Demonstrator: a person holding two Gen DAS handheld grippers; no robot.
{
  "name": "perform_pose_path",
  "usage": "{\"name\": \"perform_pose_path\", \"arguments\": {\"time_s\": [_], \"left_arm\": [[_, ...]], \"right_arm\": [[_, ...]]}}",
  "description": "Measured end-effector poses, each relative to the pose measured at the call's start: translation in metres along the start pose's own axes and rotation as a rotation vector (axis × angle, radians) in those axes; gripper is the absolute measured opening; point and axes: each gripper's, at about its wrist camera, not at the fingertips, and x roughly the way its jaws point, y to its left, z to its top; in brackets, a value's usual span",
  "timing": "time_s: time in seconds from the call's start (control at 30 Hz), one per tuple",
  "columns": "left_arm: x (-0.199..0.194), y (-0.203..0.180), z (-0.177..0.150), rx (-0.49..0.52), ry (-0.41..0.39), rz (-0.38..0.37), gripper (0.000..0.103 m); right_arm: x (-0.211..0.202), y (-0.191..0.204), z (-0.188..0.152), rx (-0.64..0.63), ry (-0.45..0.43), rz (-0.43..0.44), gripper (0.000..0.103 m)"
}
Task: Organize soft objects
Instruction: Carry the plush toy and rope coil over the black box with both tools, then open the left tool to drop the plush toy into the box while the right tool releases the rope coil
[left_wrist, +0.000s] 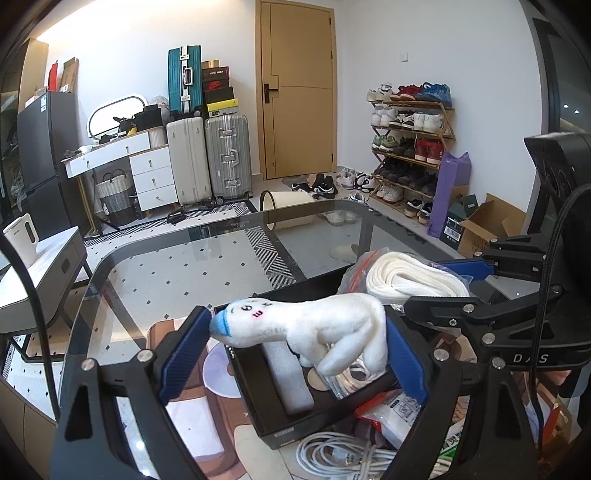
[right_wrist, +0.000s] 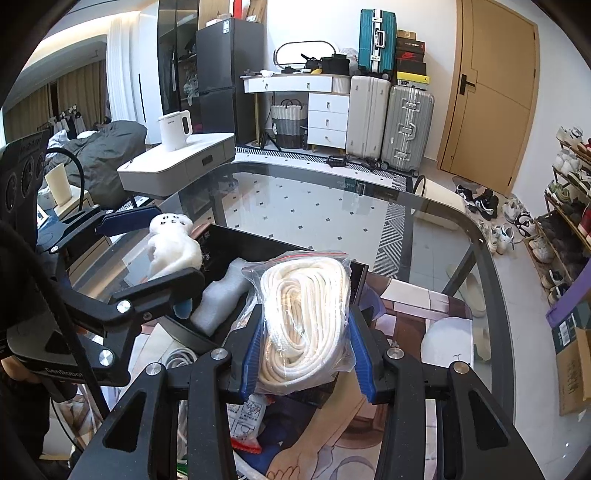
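White letters "D A S" mark the black right gripper (left_wrist: 448, 284) body; "CenRobot" marks the black left gripper (right_wrist: 155, 251).

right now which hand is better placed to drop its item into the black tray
Left, probably: the plush toy in the left gripper hangs over the black tray; the right gripper's rope bag sits nearer its edge.

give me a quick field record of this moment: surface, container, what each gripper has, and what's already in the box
surface: glass table
container: black box, open top
left gripper: jaws wide, white plush toy between them, over the box
right gripper: shut on bagged white rope, at the box's edge
in box: white foam piece
beside box: white cable
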Motion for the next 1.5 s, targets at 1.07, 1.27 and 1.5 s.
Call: {"name": "perform_pose_path", "arguments": {"time_s": [1.07, 1.27, 1.5], "left_arm": [[0.050, -0.008, -0.007, 0.098, 0.086, 0.010, 0.090], [0.051, -0.005, -0.007, 0.100, 0.096, -0.008, 0.090], [0.048, -0.004, -0.007, 0.082, 0.111, -0.029, 0.091]], "right_arm": [[0.070, 0.000, 0.015, -0.236, 0.142, 0.061, 0.043], [0.079, -0.003, 0.021, -0.252, 0.187, 0.101, 0.043], [0.068, -0.001, 0.020, -0.288, 0.144, 0.096, 0.051]]}}
